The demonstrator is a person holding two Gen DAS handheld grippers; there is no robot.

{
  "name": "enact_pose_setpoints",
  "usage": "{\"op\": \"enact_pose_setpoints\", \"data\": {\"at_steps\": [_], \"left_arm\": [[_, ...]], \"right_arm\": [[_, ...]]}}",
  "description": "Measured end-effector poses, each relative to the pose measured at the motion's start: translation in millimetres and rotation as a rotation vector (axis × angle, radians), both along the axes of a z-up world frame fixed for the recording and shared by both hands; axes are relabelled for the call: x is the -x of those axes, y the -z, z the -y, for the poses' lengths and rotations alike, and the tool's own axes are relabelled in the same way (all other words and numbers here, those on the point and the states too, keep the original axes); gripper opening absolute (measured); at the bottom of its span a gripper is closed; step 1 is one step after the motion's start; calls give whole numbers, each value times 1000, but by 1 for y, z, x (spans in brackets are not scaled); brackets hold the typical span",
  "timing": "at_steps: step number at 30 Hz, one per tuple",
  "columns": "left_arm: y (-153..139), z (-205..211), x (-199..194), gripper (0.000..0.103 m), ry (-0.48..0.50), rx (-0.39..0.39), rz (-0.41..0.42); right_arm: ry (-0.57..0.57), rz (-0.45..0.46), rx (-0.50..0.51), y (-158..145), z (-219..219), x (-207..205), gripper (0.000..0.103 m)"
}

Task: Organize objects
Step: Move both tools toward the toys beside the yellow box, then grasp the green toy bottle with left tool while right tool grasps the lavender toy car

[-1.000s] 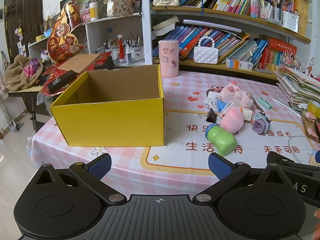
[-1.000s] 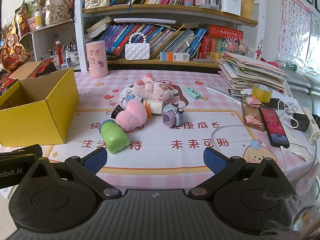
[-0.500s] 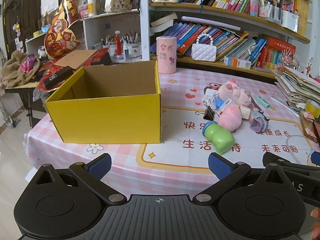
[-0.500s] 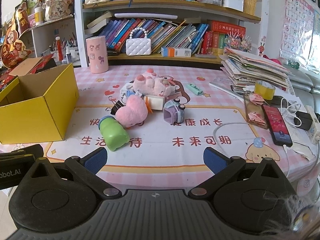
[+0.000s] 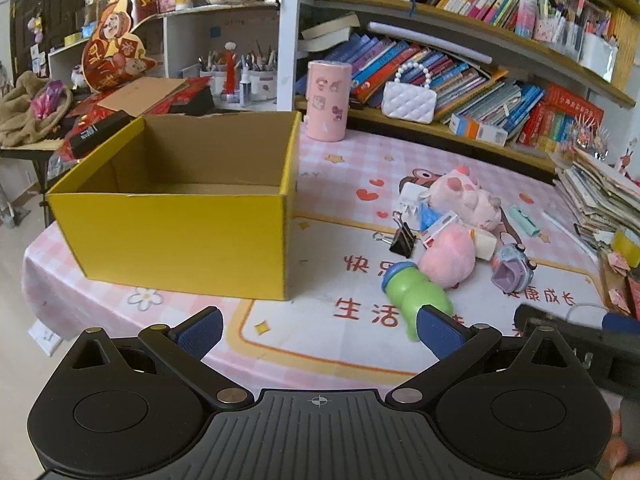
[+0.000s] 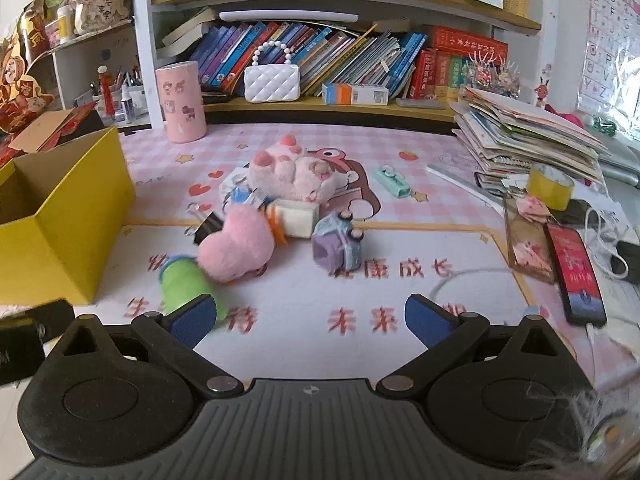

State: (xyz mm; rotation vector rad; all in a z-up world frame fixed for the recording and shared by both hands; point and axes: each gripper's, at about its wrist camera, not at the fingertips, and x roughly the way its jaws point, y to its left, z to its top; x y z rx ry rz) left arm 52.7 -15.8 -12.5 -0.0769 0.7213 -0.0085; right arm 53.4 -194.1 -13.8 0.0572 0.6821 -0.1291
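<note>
Both grippers hang over the table's near edge with their blue-padded fingers spread wide and nothing between them: the left gripper (image 5: 319,330) faces the gap between box and toys, the right gripper (image 6: 308,320) faces the toy pile. Nearest the near edge lies a green toy (image 6: 186,288) on its side, just ahead of the right gripper's left pad. Beyond it, touching or nearly so, sits a fluffy pink plush (image 6: 236,249), with a black binder clip (image 5: 402,234) at its left and a small purple toy camera (image 6: 336,246) at its right. Farther in, a pale pink plush animal (image 6: 294,172) lies over small white items. The open yellow cardboard box (image 5: 180,236) stands toward the table's left edge, nothing visible inside. Near the far edge stands a pink cylinder (image 5: 328,106).
</note>
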Motion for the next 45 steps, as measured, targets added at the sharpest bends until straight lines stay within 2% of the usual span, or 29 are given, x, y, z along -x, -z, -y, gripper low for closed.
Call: {"op": "enact_pose_setpoints", "data": {"at_steps": [2, 6, 9, 15, 20, 23, 28, 32, 35, 36, 39, 45], "left_arm": [[2, 6, -8, 103, -8, -1, -10], [9, 19, -24, 103, -24, 14, -46], [18, 28, -37, 102, -26, 46, -83], [26, 46, -52, 102, -56, 50, -123], [27, 55, -56, 102, -71, 44, -142], [29, 59, -60, 102, -73, 51, -147], [37, 69, -76, 93, -69, 77, -167], [51, 84, -94, 86, -60, 62, -202], [63, 93, -106, 66, -50, 27, -230], [66, 95, -109, 52, -41, 19, -241], [67, 96, -108, 48, -21, -6, -238], [52, 68, -90, 47, -21, 44, -211]], "right_arm": [[-8, -11, 3, 2, 9, -12, 101], [-31, -48, 13, 9, 27, -40, 84], [-56, -76, 31, 18, 41, -61, 75], [-133, -140, 32, 41, 58, -102, 69], [-188, -148, 37, 52, 58, -127, 61], [-232, -147, 24, 55, 60, -138, 42], [-240, -115, -10, 41, 73, -137, 42], [-215, -94, -57, 26, 86, -124, 42], [-211, -85, -78, 19, 89, -114, 42], [-212, -82, -85, 18, 89, -111, 42], [-209, -83, -105, 17, 86, -102, 42], [-207, -96, -119, 18, 68, -84, 42]]}}
